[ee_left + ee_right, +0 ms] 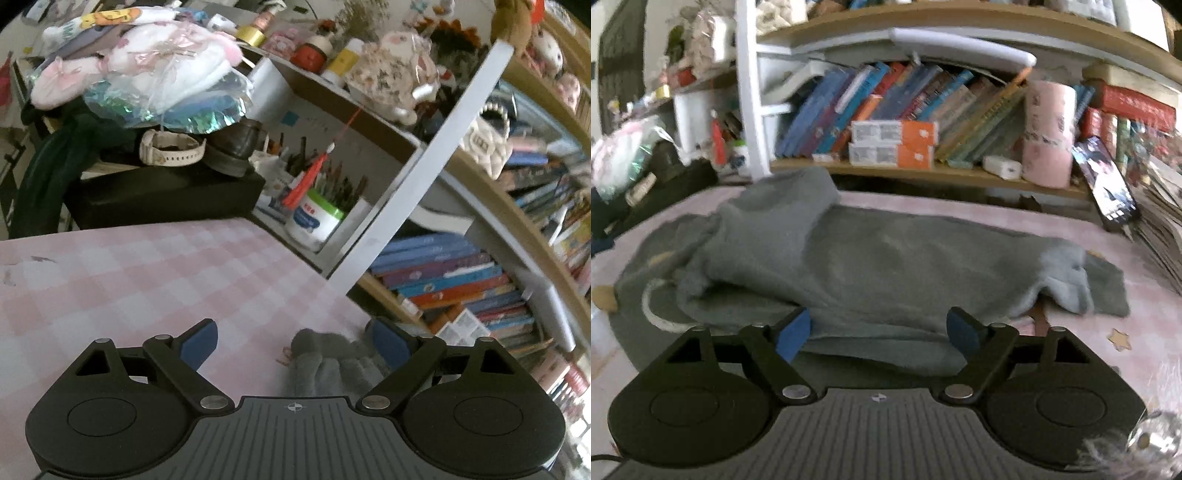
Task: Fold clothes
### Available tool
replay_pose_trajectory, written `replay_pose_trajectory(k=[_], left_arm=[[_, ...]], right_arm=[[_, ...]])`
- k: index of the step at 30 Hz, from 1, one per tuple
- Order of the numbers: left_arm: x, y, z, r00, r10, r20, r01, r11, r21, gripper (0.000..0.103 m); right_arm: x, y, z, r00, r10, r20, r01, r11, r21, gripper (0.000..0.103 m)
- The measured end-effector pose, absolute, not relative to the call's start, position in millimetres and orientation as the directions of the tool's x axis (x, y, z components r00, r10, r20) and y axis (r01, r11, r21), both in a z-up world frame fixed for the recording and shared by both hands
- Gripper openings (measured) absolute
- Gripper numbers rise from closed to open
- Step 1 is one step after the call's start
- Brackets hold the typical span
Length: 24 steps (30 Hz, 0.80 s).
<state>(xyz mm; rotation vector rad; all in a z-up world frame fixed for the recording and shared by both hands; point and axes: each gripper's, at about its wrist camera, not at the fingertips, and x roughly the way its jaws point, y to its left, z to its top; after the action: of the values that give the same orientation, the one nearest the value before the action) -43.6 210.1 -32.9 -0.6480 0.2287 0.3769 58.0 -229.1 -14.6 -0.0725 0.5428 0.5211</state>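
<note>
A grey fleece garment (pixel 871 258) lies across the pink checked table (pixel 960 206), partly folded, with one layer doubled over the left part and a cuff-like end at the right. My right gripper (pixel 879 332) stands open at the garment's near edge, its blue-padded fingers (pixel 794 334) apart over the cloth. In the left wrist view only a bunched grey corner of the garment (pixel 325 358) shows, lying just inside the right finger of my open left gripper (pixel 295 345). Nothing is clamped in either one.
A bookshelf (pixel 923 173) packed with books runs along the table's far edge, with a pink roll (pixel 1049 133) and a phone (pixel 1104 181). A black box (pixel 166 195) piled with soft toys, a watch and a white jar (pixel 314 221) crowd the table's far left. Bare tablecloth (pixel 147 280) lies ahead of the left gripper.
</note>
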Motion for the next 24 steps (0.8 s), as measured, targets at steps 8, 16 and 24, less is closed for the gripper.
replay_pose_trajectory(k=[8, 16, 24], left_arm=[[8.0, 195.2, -27.8, 0.833, 0.246, -0.495, -0.450, 0.822, -0.349, 0.071], [27.6, 204.5, -34.2, 0.818, 0.193, -0.543, -0.464, 0.778, -0.423, 0.039], [-3.1, 226.8, -29.0, 0.874, 0.169, -0.456, -0.439, 0.680, -0.588, 0.012]], right_arm=[[65.8, -260.2, -22.2, 0.754, 0.366, -0.546, -0.397, 0.915, 0.065, 0.082], [67.3, -260.5, -25.6, 0.759, 0.333, -0.560, -0.383, 0.923, 0.030, 0.082], [66.7, -259.5, -24.2, 0.764, 0.331, -0.554, -0.386, 0.922, 0.019, 0.082]])
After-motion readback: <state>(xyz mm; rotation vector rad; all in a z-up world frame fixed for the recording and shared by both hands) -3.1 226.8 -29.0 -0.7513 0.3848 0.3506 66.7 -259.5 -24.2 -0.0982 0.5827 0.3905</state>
